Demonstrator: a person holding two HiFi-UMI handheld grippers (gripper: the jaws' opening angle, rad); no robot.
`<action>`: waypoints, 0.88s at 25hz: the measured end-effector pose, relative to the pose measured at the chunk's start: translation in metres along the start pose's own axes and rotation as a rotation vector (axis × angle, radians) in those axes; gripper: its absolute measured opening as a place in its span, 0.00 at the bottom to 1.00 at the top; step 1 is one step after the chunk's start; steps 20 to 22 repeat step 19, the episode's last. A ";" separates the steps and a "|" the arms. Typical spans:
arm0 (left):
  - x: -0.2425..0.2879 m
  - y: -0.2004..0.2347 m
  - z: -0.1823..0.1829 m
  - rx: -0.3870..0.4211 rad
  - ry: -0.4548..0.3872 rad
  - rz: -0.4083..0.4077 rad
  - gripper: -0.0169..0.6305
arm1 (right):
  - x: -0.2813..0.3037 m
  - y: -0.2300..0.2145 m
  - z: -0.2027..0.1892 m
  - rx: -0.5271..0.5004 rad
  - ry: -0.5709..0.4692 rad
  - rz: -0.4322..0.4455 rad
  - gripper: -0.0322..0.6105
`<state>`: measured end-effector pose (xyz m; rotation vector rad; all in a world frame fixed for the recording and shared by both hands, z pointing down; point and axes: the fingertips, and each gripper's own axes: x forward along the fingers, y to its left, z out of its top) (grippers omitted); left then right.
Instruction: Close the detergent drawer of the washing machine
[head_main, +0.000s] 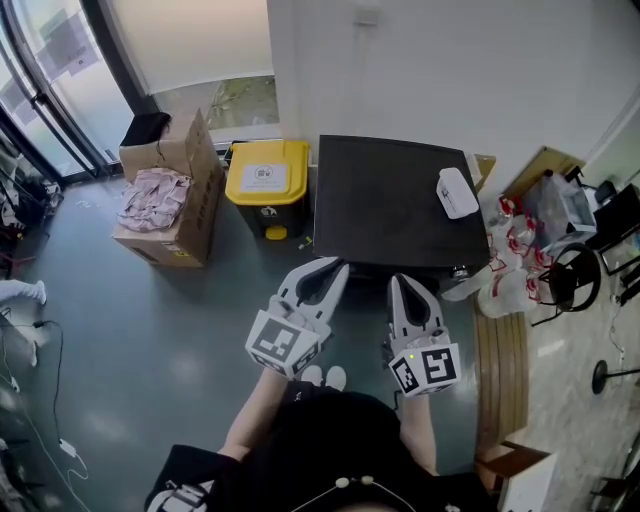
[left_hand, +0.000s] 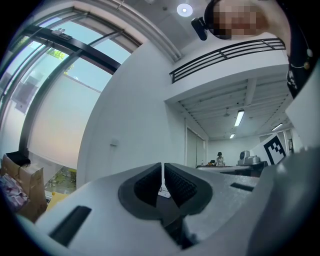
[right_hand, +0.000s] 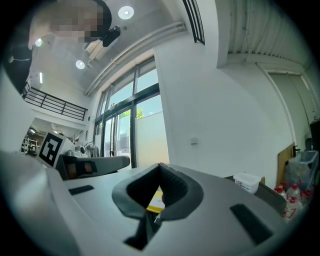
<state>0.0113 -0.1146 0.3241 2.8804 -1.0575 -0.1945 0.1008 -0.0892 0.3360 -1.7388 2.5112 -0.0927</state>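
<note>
The washing machine (head_main: 395, 205) shows only its dark top ahead of the jaws; its drawer is hidden. The left gripper (head_main: 333, 268) and right gripper (head_main: 402, 284) have their jaws together, empty.

Grey floor (head_main: 150, 330) carries an open cardboard box (head_main: 195, 200), a yellow bin (head_main: 267, 185) just beside it, the washing machine (head_main: 390, 215) at the wall, and plastic bags (head_main: 510, 265) near its right. A white tub (head_main: 457, 192) lies on the machine's dark top.

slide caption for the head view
left gripper and right gripper, both shut and empty, before the black-topped washing machine beside a yellow bin
</note>
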 end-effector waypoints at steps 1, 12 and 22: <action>0.000 -0.001 0.000 -0.002 0.001 0.002 0.06 | -0.001 -0.001 0.001 -0.001 0.000 -0.002 0.05; -0.005 0.002 0.005 -0.006 -0.012 0.027 0.06 | -0.005 -0.006 0.006 0.001 -0.004 -0.013 0.05; -0.009 0.005 0.007 -0.011 -0.021 0.032 0.06 | -0.005 -0.003 0.005 -0.014 0.006 -0.015 0.05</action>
